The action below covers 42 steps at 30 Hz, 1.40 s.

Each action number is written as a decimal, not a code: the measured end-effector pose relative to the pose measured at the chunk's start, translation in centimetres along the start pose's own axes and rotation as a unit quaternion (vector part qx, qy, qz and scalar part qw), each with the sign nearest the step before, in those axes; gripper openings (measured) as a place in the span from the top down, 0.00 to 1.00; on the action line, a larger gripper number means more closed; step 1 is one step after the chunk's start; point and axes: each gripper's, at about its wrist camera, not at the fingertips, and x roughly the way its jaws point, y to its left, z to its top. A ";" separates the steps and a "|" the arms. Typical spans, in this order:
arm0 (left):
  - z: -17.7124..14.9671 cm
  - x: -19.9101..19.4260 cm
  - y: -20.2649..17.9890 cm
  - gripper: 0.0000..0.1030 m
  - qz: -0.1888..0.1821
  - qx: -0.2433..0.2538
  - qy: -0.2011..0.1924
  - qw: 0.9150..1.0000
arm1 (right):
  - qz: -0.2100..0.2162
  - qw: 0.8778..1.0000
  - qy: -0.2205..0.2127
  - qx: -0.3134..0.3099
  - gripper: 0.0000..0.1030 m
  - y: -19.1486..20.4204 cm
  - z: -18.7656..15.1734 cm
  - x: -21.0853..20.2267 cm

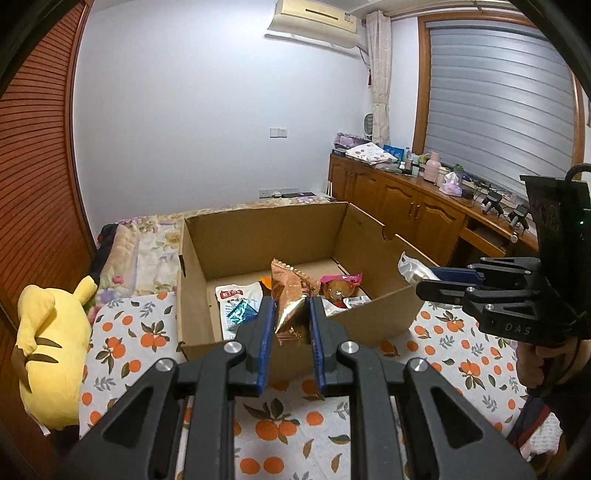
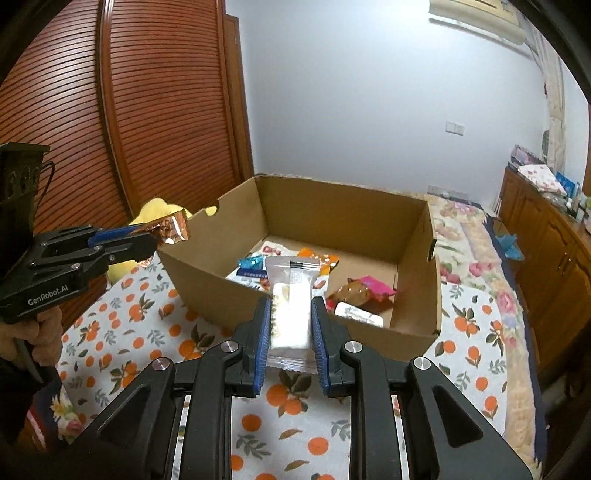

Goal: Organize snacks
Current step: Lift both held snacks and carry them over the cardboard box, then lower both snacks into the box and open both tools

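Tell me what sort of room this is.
Most likely a home bedroom. A bed with an orange-print sheet and a yellow plush toy fill the foreground, a wall air conditioner hangs above, and wooden cabinets run under a shuttered window.

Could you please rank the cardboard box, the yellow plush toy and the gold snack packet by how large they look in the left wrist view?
1. cardboard box
2. yellow plush toy
3. gold snack packet, shut in the left gripper; it sits nearest the camera, so it probably looks bigger than it is.
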 end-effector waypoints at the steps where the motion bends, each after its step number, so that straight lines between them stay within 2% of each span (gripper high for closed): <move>1: 0.1 0.3 0.1 0.85 0.002 0.001 0.001 1.000 | -0.001 1.000 0.000 0.001 0.81 0.0 0.1 0.1; 25: 1.1 6.3 2.6 0.84 0.033 -0.010 0.046 0.998 | -0.034 0.999 0.025 0.035 0.81 -3.7 2.0 4.6; 31: 1.0 6.9 3.0 0.81 0.031 -0.023 0.050 0.998 | -0.042 0.997 0.038 0.048 0.81 -4.5 1.8 6.0; 37: 1.0 7.1 3.3 0.73 0.033 -0.028 0.054 0.998 | -0.043 0.997 0.046 0.051 0.81 -4.6 1.5 6.9; 42: 1.1 6.7 3.3 0.66 0.033 -0.031 0.049 0.998 | -0.039 0.997 0.046 0.048 0.77 -4.2 1.5 7.4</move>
